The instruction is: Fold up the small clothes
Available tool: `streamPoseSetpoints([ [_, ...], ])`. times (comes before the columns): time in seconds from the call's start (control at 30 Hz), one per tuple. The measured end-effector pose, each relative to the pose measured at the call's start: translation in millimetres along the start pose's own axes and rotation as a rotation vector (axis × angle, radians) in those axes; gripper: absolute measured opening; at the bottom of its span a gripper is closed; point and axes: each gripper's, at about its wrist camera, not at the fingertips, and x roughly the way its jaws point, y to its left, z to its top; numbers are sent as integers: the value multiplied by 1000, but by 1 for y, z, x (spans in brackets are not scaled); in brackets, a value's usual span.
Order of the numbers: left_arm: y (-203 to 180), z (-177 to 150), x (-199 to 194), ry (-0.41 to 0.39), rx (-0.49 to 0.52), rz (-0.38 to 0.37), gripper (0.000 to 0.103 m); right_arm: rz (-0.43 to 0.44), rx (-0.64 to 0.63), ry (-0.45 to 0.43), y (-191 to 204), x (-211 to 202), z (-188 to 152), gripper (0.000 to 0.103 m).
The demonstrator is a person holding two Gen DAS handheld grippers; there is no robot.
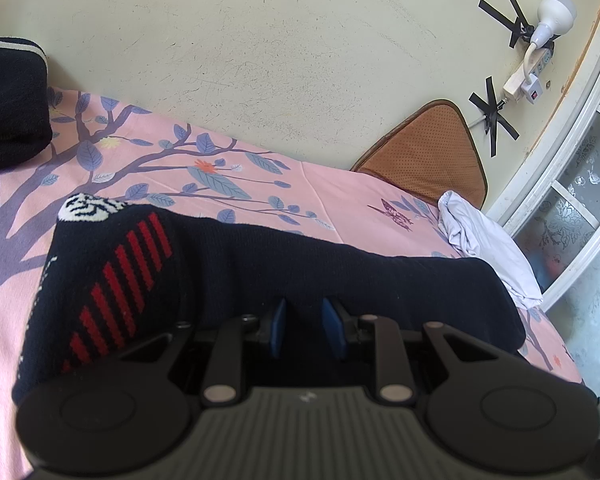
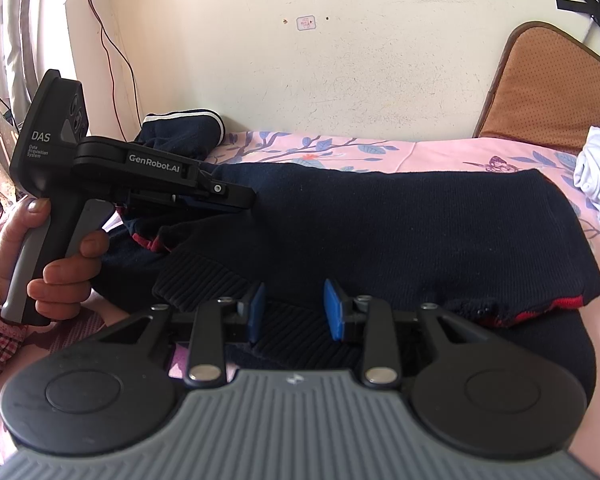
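Note:
A small dark navy knit sweater (image 1: pixel 300 264) with red stripes (image 1: pixel 120 288) and a white patch lies on the pink floral bedsheet (image 1: pixel 340 188). It also shows in the right wrist view (image 2: pixel 400 232), partly folded, with a ribbed hem (image 2: pixel 204 280) near me. My left gripper (image 1: pixel 304 320) is over the sweater, blue pads apart with dark fabric between them. It also shows from the side in the right wrist view (image 2: pixel 244 200), tips at the fabric. My right gripper (image 2: pixel 294 308) is open just above the ribbed hem.
A folded dark garment (image 1: pixel 8 100) sits at the back left of the bed, against the wall. A white cloth (image 1: pixel 484 248) and a brown cushion (image 1: pixel 432 152) lie at the right. A power strip and bulb (image 1: pixel 540 40) hang on the wall.

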Motion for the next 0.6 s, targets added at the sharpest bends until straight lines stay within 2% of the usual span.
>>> streamPoseSetpoints([
  [0.6,1,0,0,0,0,0,23,2,17,-1,3,1,1,37],
])
